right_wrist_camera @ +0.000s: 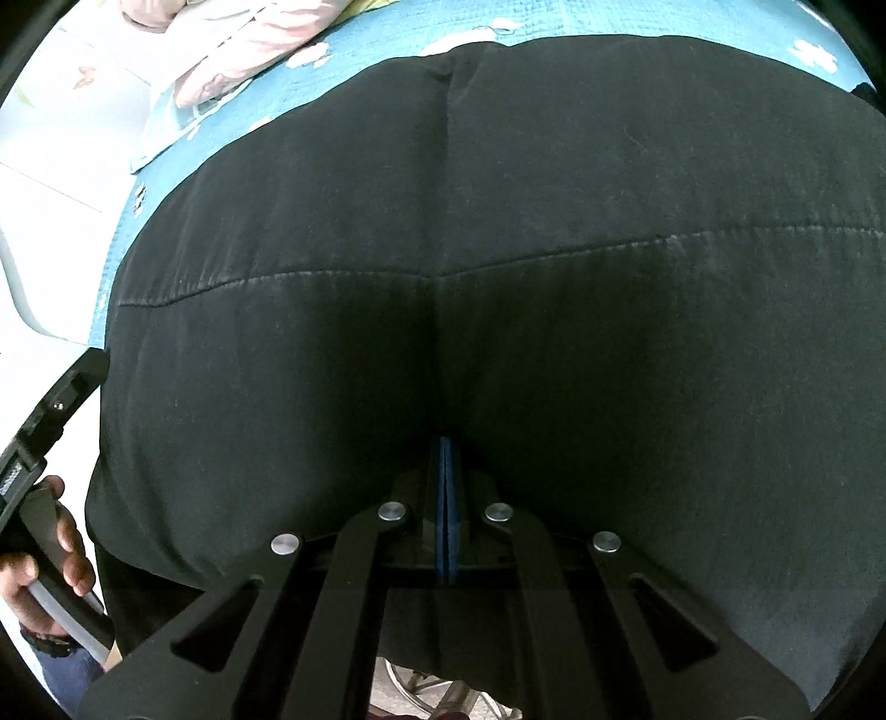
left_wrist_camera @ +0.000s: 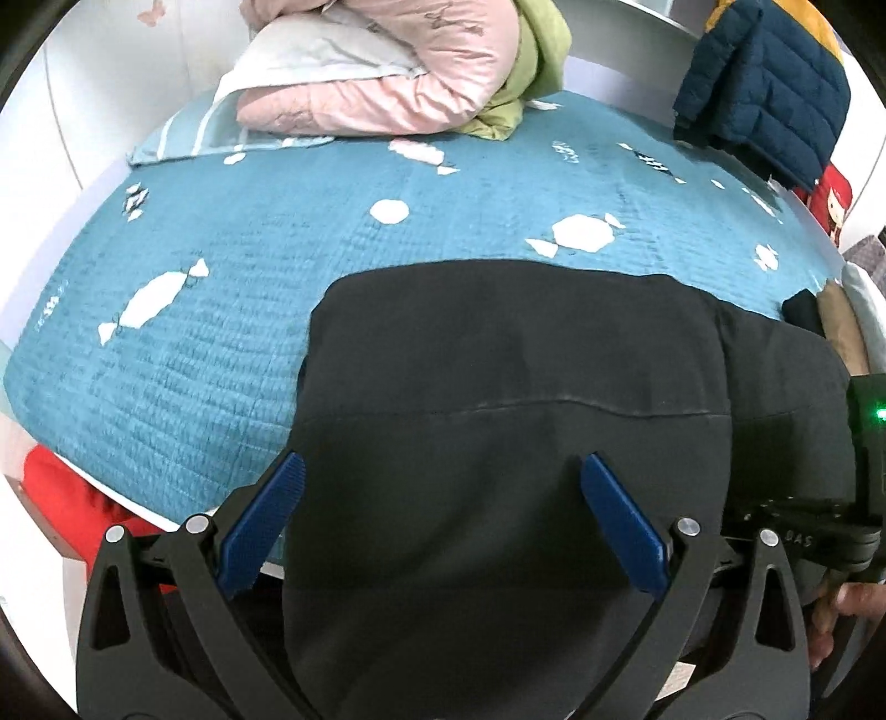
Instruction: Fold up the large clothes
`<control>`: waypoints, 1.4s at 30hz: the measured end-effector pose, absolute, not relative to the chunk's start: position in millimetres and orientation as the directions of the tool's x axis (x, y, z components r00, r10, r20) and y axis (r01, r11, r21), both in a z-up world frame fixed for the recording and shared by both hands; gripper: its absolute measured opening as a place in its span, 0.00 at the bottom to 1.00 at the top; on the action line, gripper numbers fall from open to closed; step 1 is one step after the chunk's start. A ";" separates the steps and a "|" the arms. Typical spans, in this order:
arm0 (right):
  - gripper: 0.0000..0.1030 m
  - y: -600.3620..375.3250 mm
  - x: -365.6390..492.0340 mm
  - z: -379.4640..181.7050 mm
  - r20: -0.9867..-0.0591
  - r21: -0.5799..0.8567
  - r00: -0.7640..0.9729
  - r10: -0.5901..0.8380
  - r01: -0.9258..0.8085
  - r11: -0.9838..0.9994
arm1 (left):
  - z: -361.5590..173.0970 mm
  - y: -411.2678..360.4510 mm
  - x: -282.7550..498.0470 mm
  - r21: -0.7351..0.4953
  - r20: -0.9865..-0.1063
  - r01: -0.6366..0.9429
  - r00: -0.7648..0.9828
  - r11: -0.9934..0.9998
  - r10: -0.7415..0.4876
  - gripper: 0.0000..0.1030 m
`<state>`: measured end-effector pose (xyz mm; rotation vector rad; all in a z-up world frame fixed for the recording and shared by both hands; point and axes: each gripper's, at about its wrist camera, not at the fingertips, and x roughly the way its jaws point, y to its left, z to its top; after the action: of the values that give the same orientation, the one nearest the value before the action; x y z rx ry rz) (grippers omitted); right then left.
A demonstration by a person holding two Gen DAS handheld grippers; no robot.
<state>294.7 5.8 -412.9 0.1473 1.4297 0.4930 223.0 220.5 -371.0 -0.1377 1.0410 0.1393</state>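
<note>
Black garment (left_wrist_camera: 515,354) long axis across bed; left gripper (left_wrist_camera: 443,482) spread, right gripper (right_wrist_camera: 446,443) pinching it.

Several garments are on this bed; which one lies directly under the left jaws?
The black garment, spread flat on the teal bedspread; the pink jacket and navy puffer jacket lie at the far edge.

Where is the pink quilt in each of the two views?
Left wrist view: pink quilt at the top, left of centre, on the blue bedspread.
Right wrist view: pink quilt in the top left corner.
Shared landmark: the black garment's pale seam.
</note>
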 end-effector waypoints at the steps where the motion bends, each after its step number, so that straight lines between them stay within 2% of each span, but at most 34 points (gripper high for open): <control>1: 0.00 6.1 295.4 -413.2 -0.911 0.385 0.060 0.409 -0.235 0.892 | -373.1 224.3 221.6 -0.060 -0.867 -0.183 0.496 0.981 0.039 0.96; 6: 0.00 8.1 293.6 -410.5 -0.914 0.380 0.056 0.402 -0.232 0.895 | -389.5 246.9 215.7 -0.106 -0.884 -0.229 0.468 0.968 0.014 0.96; 11: 0.00 9.8 295.5 -409.7 -0.919 0.368 0.055 0.390 -0.232 0.900 | -404.7 264.8 209.8 -0.260 -0.886 -0.264 0.447 0.929 -0.121 0.97; 19: 0.00 16.0 298.1 -409.5 -0.921 0.361 0.058 0.384 -0.234 0.903 | -425.4 276.9 205.5 -0.341 -0.897 -0.259 0.378 0.904 -0.230 0.97; 23: 0.00 15.2 296.4 -409.5 -0.921 0.361 0.062 0.385 -0.237 0.902 | -451.4 296.2 203.1 -0.499 -0.848 -0.321 0.371 0.805 -0.378 0.97; 31: 0.00 12.5 296.6 -408.9 -0.919 0.369 0.051 0.391 -0.235 0.899 | -463.8 304.5 185.8 -0.542 -0.819 -0.328 0.412 0.774 -0.399 0.97; 39: 0.00 5.5 295.0 -406.2 -0.906 0.400 0.057 0.419 -0.208 0.893 | -475.3 307.2 202.2 -0.550 -0.825 -0.328 0.352 0.768 -0.441 0.97; 40: 0.00 3.3 295.5 -405.4 -0.901 0.413 0.054 0.430 -0.194 0.890 | -473.1 308.1 201.2 -0.551 -0.824 -0.327 0.357 0.768 -0.439 0.96; 42: 0.00 -0.2 296.0 -402.8 -0.890 0.440 0.048 0.453 -0.165 0.883 | -461.3 305.7 193.5 -0.549 -0.815 -0.297 0.400 0.782 -0.420 0.75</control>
<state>296.0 -0.2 -402.8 0.2434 1.4507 0.4782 193.5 305.7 -461.3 -0.7116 1.1853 -0.0867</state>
